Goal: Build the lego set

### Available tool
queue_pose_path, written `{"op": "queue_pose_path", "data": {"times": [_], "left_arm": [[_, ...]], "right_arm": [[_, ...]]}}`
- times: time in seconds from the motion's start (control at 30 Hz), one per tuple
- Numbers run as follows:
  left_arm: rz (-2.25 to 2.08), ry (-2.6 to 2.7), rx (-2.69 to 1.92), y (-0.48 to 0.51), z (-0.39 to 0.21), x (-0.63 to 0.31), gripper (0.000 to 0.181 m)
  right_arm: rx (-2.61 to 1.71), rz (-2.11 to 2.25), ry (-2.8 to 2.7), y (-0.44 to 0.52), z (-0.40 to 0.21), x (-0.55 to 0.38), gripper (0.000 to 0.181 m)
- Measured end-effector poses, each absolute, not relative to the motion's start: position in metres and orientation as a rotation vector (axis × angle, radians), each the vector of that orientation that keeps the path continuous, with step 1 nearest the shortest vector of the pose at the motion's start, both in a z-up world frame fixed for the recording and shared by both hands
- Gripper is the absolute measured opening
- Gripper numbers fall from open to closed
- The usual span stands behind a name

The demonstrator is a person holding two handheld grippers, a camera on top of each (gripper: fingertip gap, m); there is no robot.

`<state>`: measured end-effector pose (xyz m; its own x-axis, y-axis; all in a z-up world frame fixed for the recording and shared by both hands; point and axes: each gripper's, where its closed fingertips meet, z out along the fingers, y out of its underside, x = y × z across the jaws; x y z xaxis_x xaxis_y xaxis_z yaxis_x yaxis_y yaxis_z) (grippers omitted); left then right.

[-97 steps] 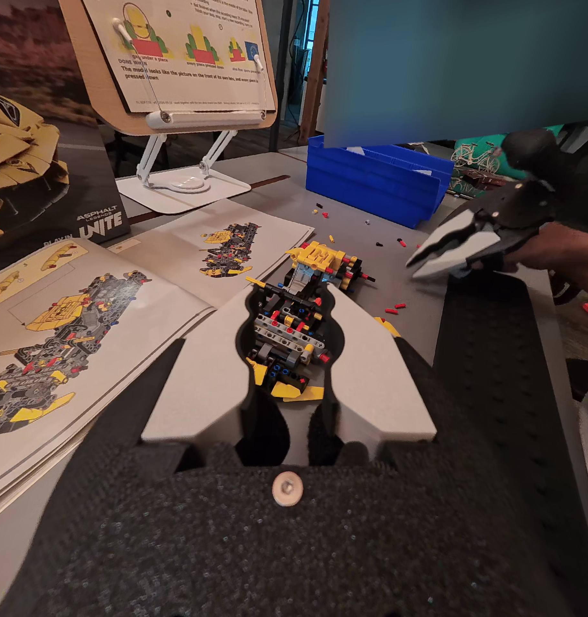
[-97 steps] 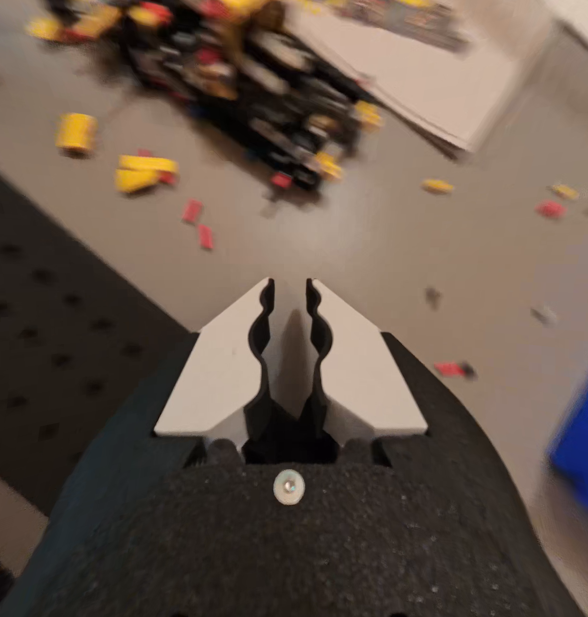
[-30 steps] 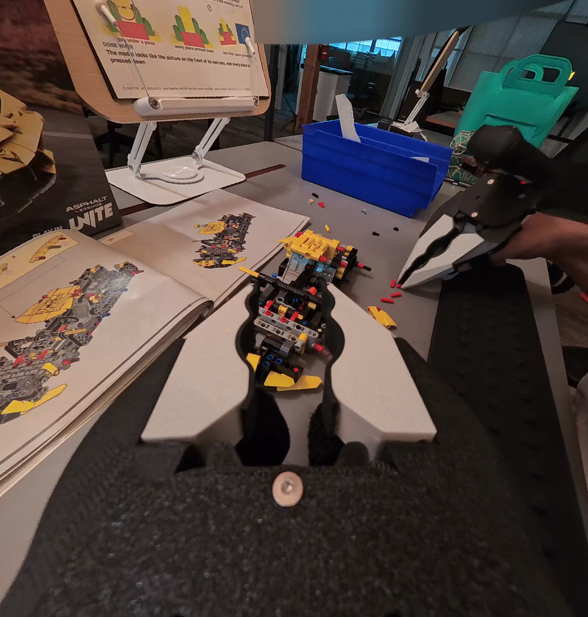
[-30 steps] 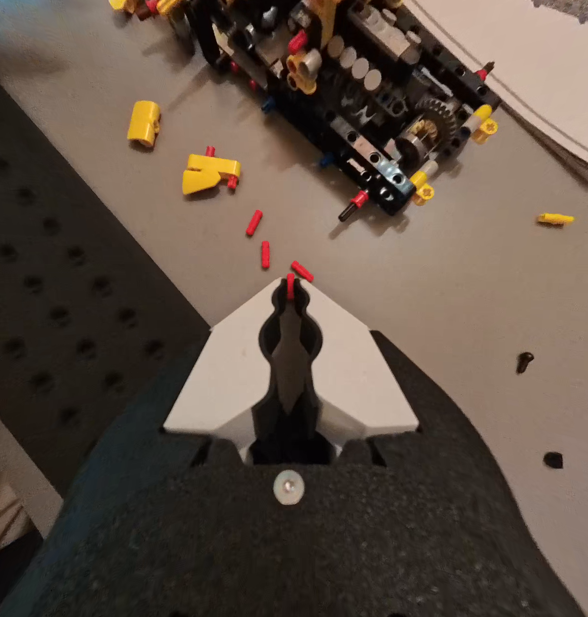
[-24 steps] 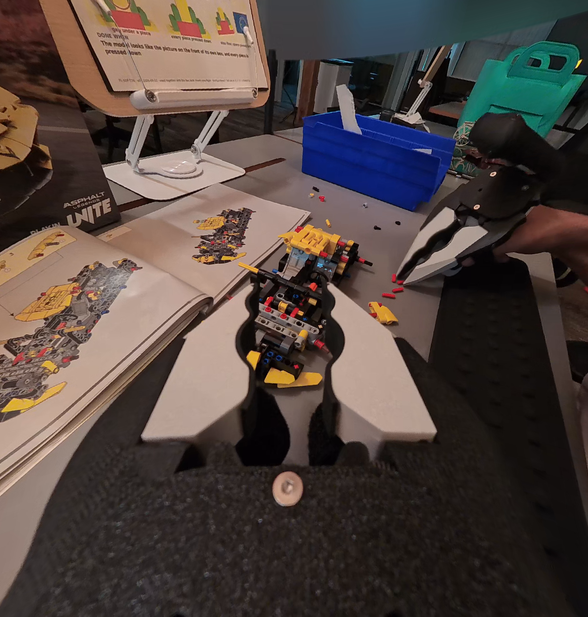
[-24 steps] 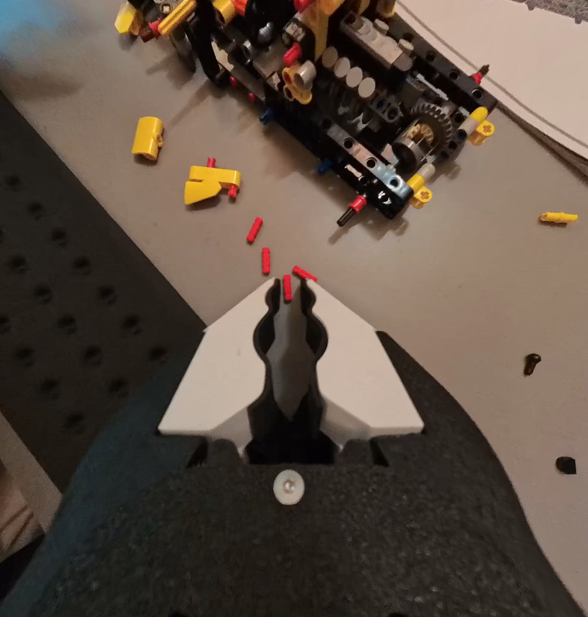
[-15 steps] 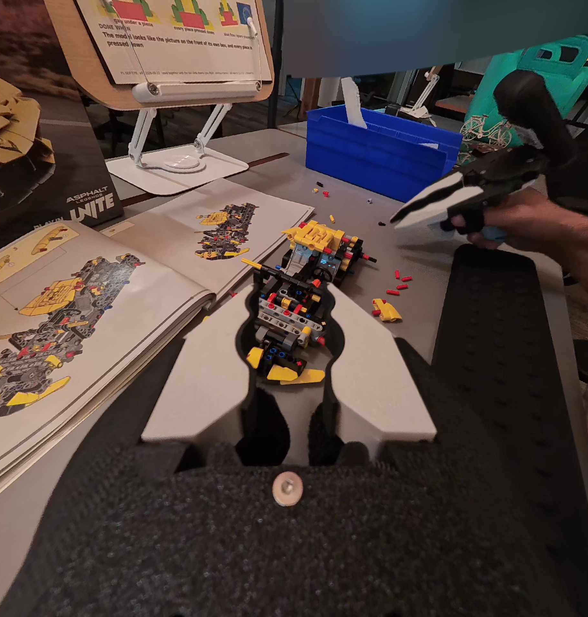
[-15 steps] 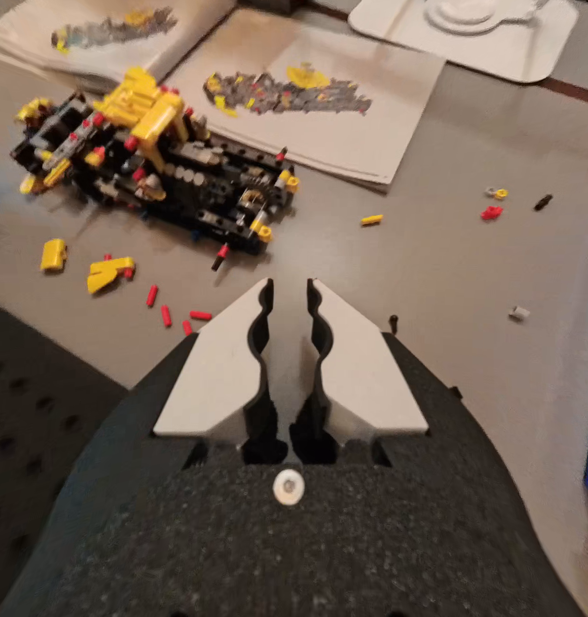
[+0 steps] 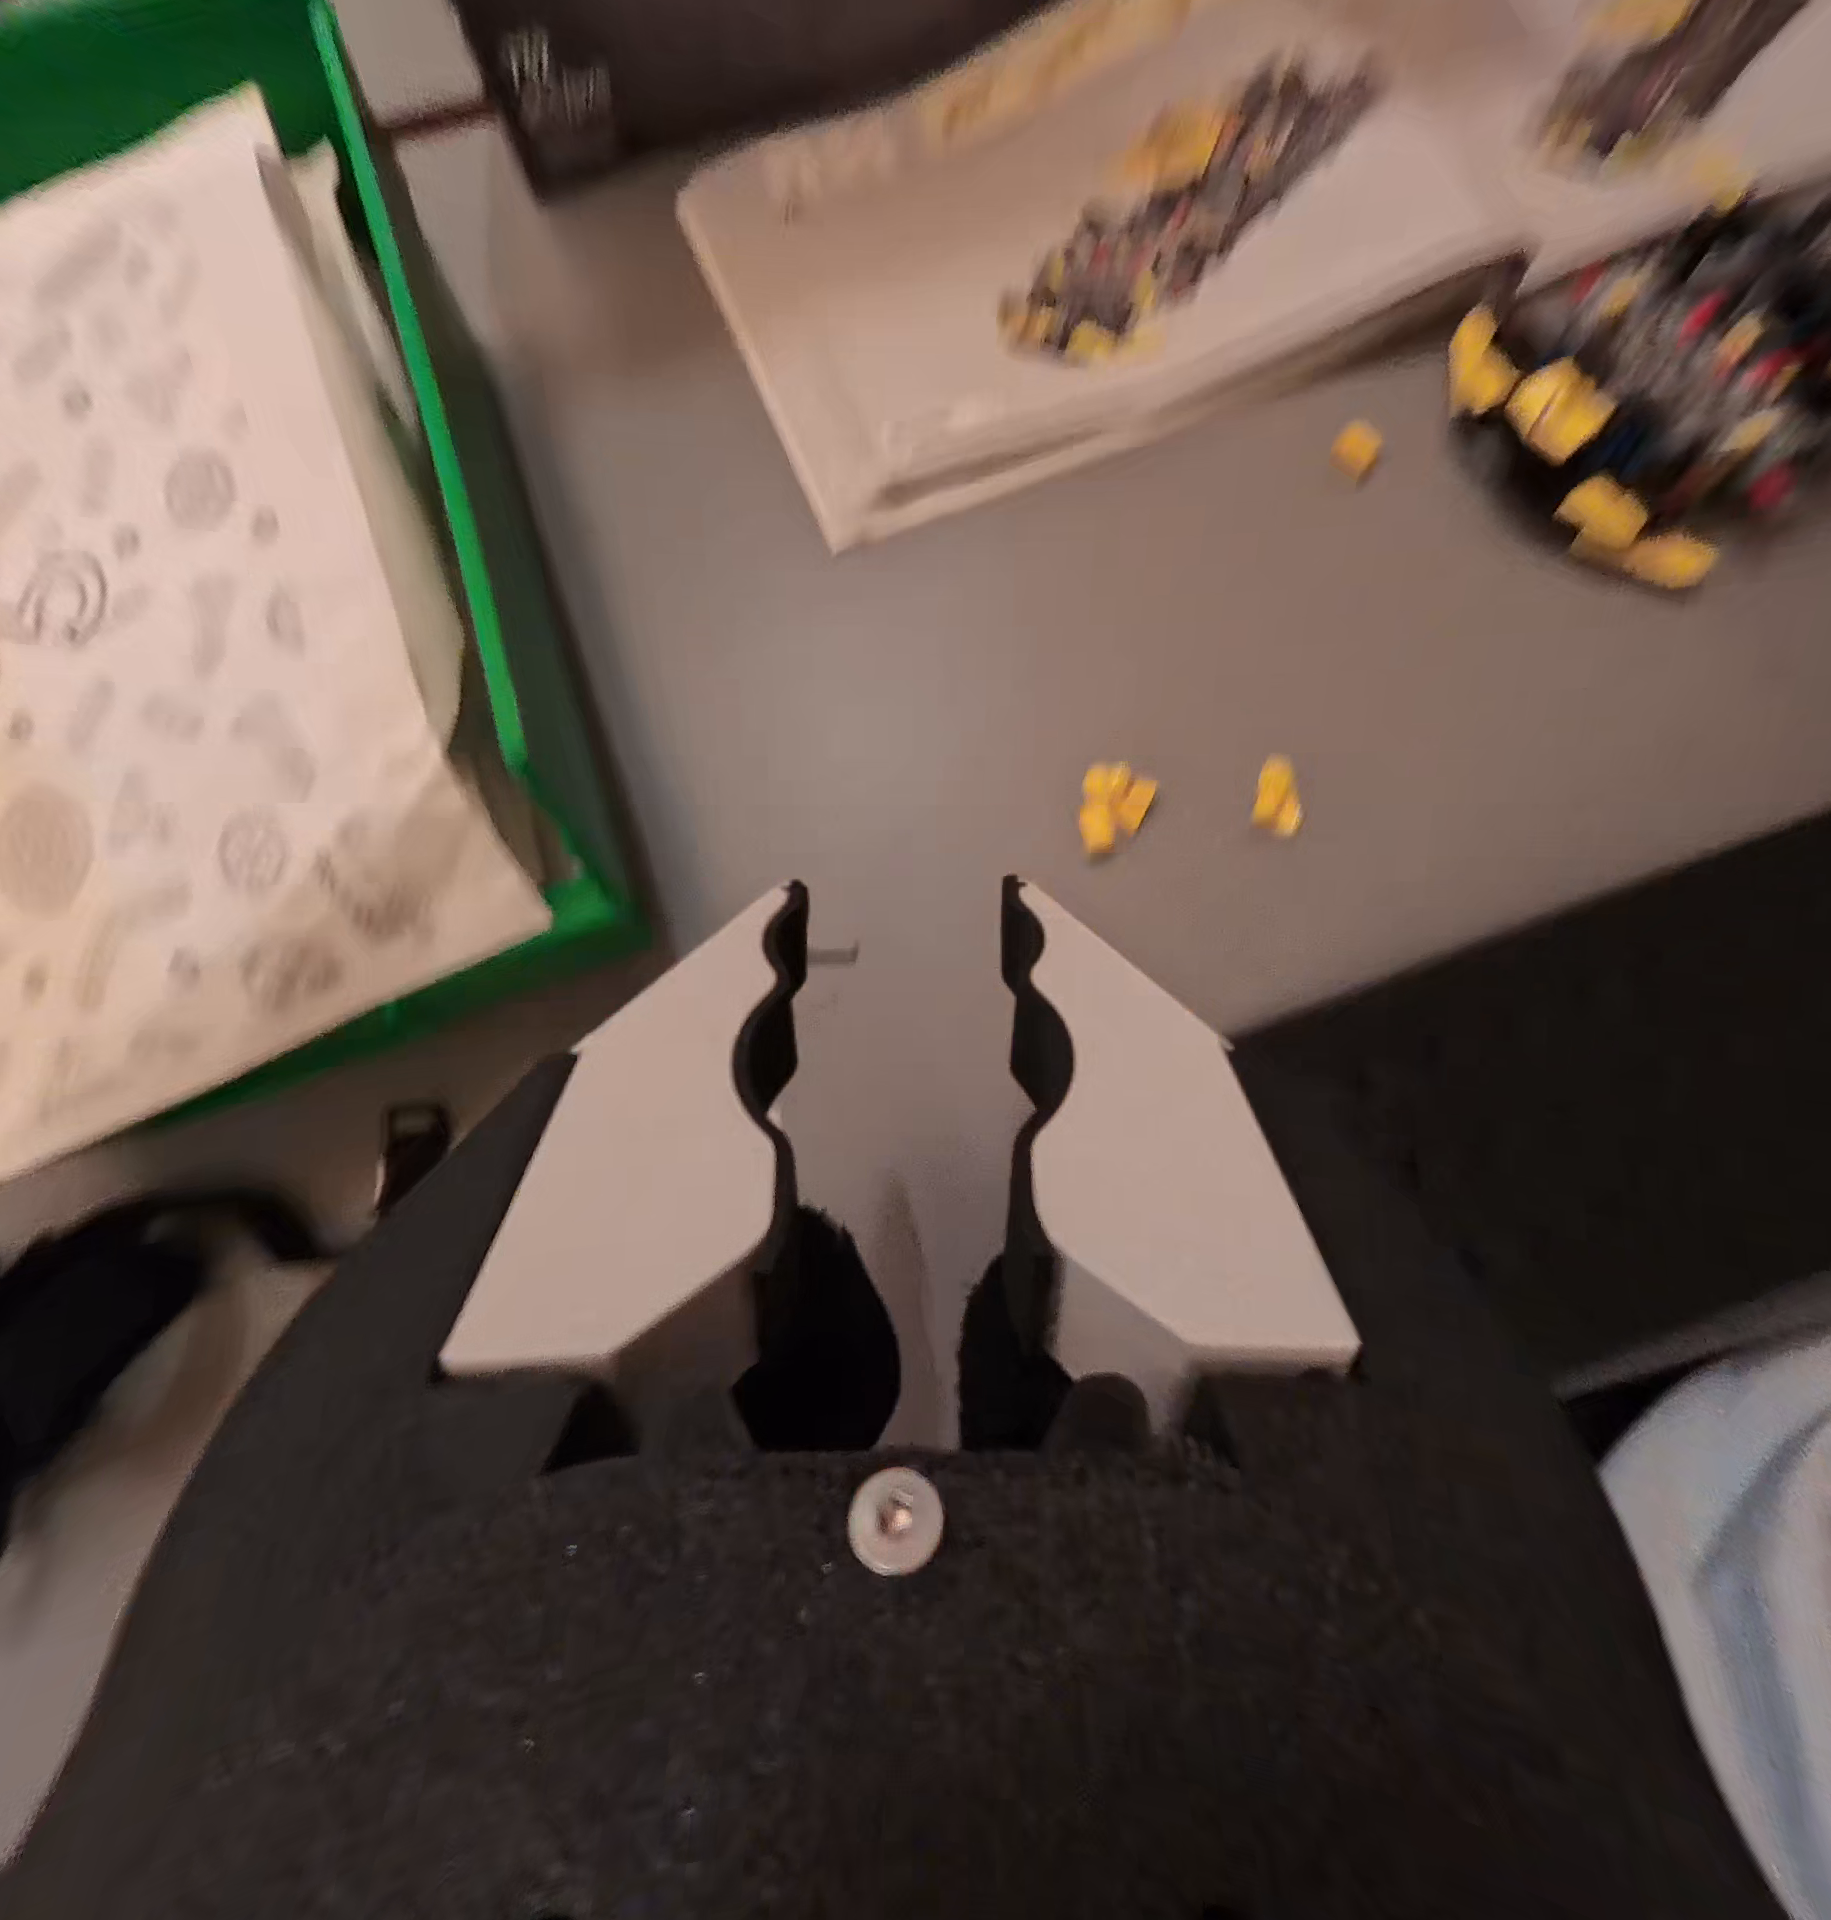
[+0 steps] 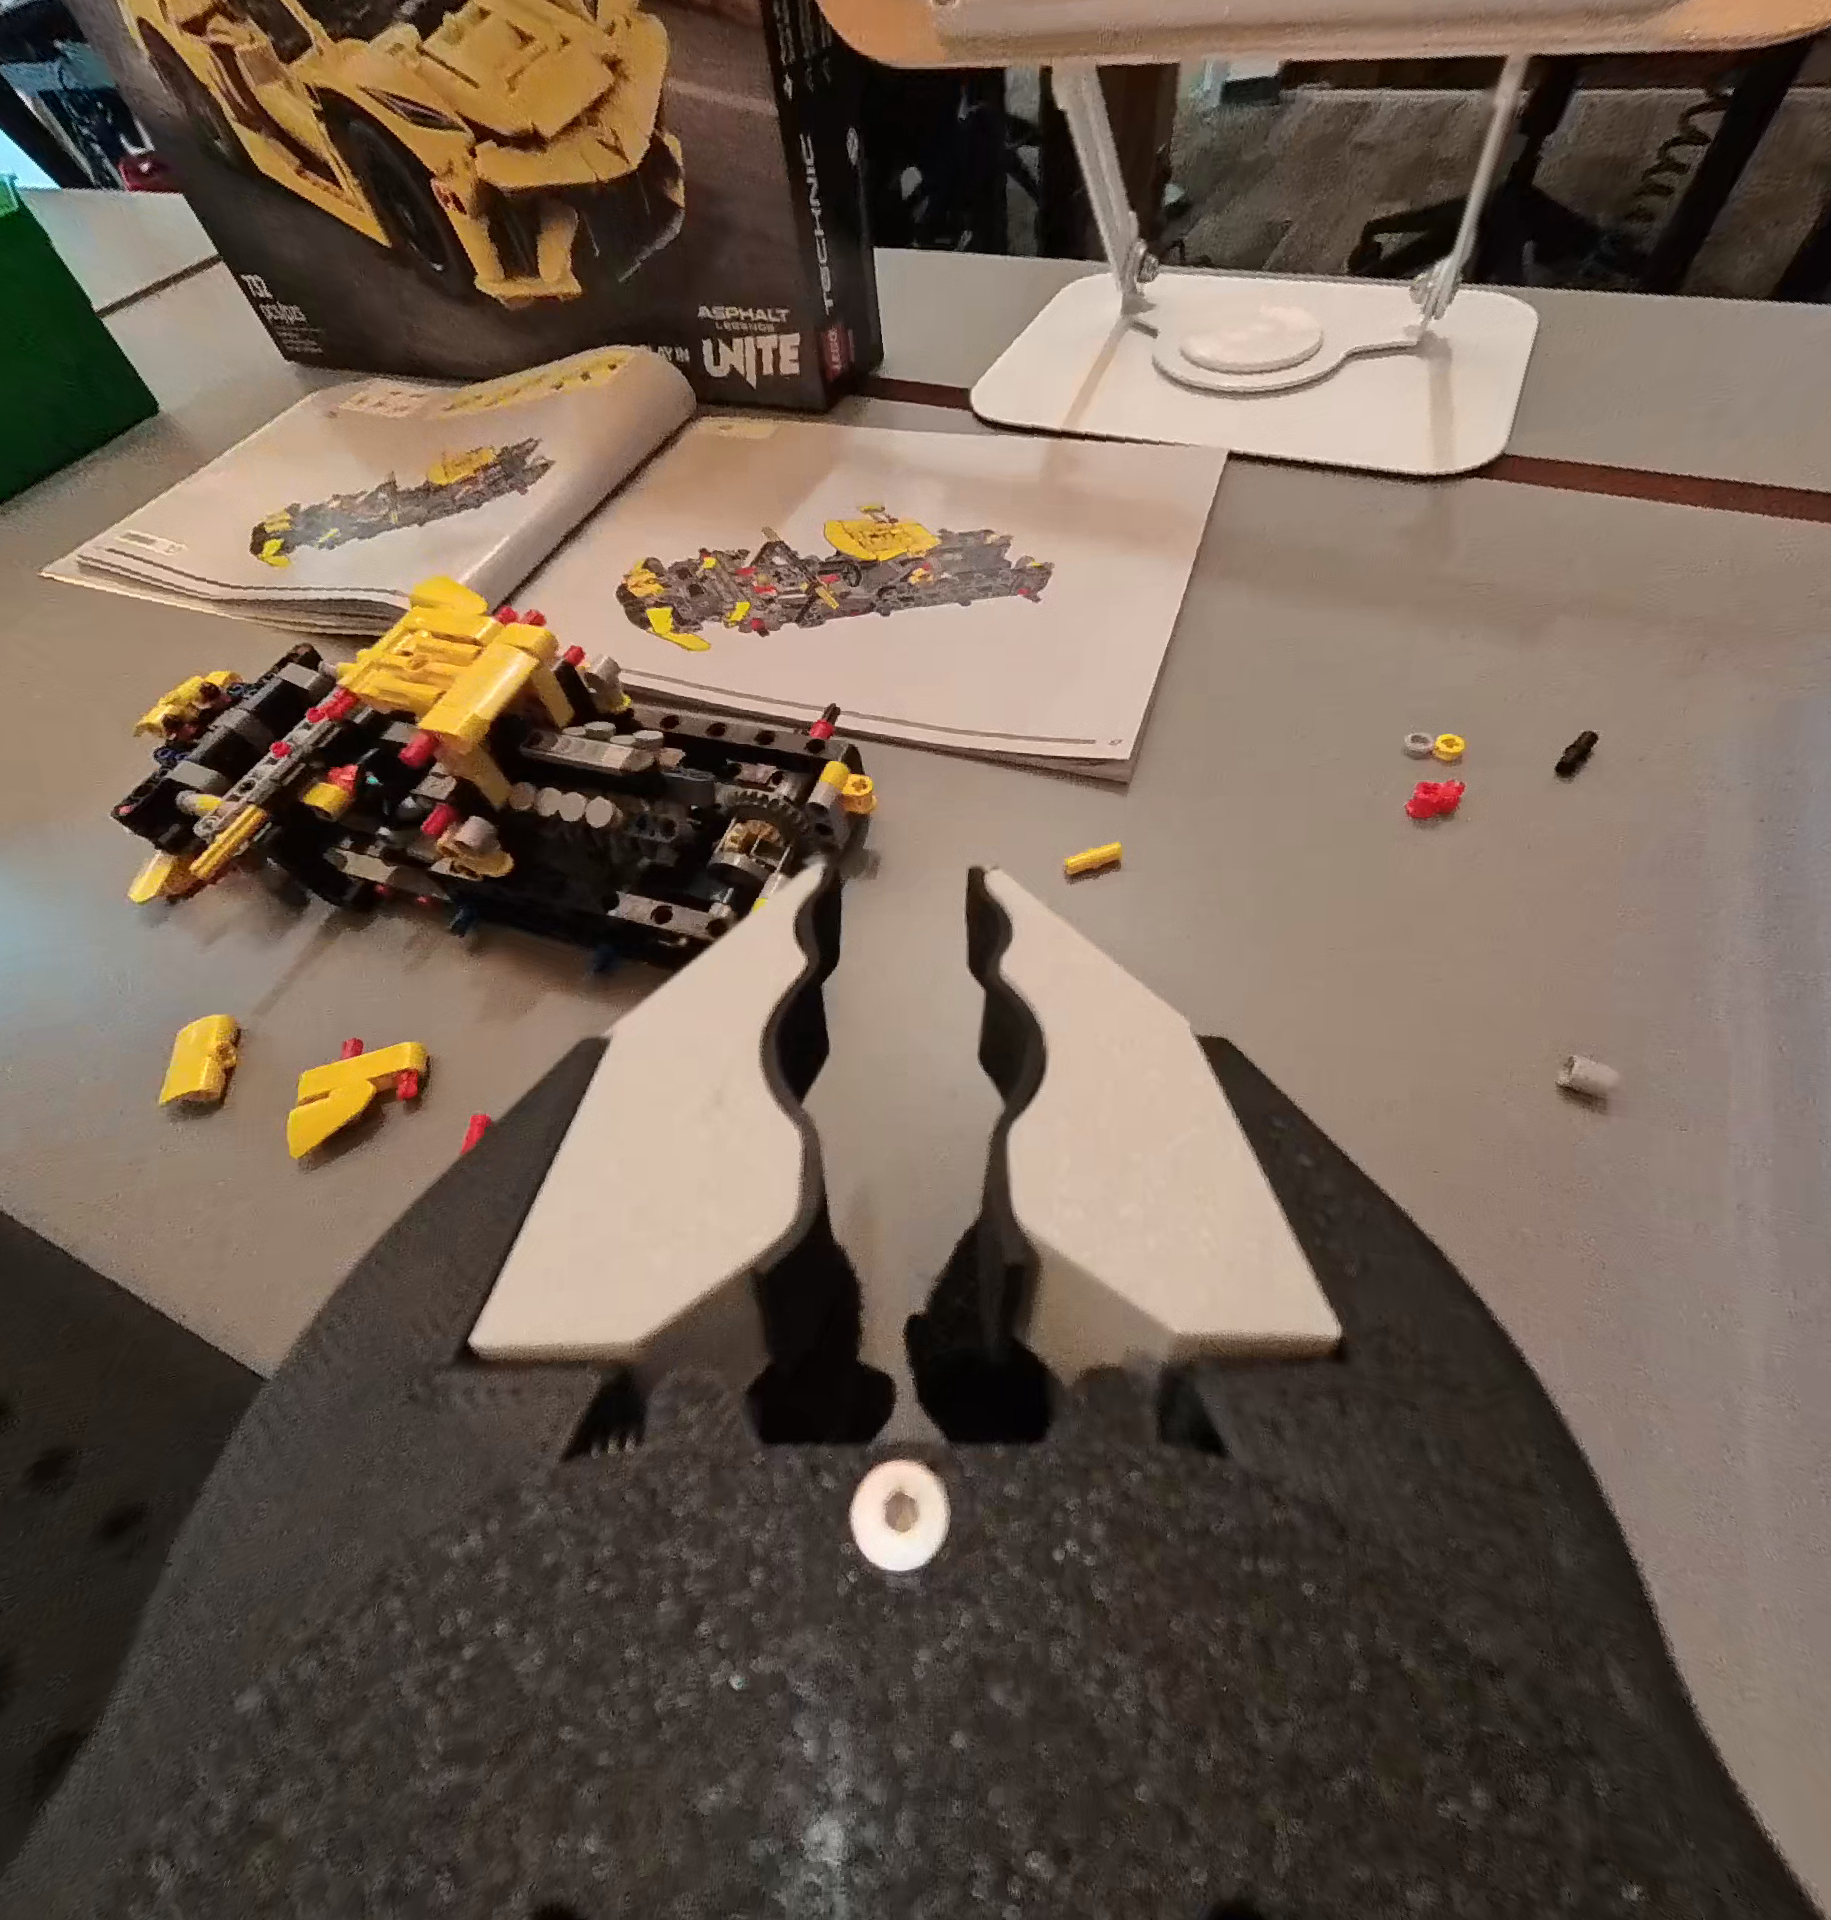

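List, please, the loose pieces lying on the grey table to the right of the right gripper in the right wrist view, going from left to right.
Yellow pin → red piece → grey round piece. The small black pin and the grey and yellow rings overlap these in the order, so I leave them out.

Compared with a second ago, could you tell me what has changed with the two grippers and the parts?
The right gripper let go of the small red pin it had pinched, opened and pulled back from the table. The left gripper, open throughout, swung left and now looks down near the green bin. The lego car and instruction booklet stayed put.
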<state>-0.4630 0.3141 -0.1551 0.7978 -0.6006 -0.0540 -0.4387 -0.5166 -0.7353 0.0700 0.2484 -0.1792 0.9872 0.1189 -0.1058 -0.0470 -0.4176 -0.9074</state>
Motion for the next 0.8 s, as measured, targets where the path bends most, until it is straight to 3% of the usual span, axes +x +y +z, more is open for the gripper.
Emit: {"op": "queue_pose_path", "data": {"times": [0.4,0.63,0.67,0.8], "left_arm": [[-0.346,0.666,-2.279,0.338,-0.232,-0.472,0.037],[-0.324,0.739,-2.243,0.349,-0.241,-0.475,0.037],[-0.317,0.75,-2.234,0.35,-0.24,-0.474,0.024],[-0.315,0.773,-2.231,0.347,-0.24,-0.476,0.023]], "right_arm": [[-1.992,0.115,-0.112,0.247,-0.179,0.065,0.022],[-2.011,0.122,-0.108,0.247,-0.183,0.065,0.022],[-2.015,0.121,-0.113,0.247,-0.183,0.064,0.022],[-2.038,0.116,-0.133,0.248,-0.187,0.062,0.022]]}}
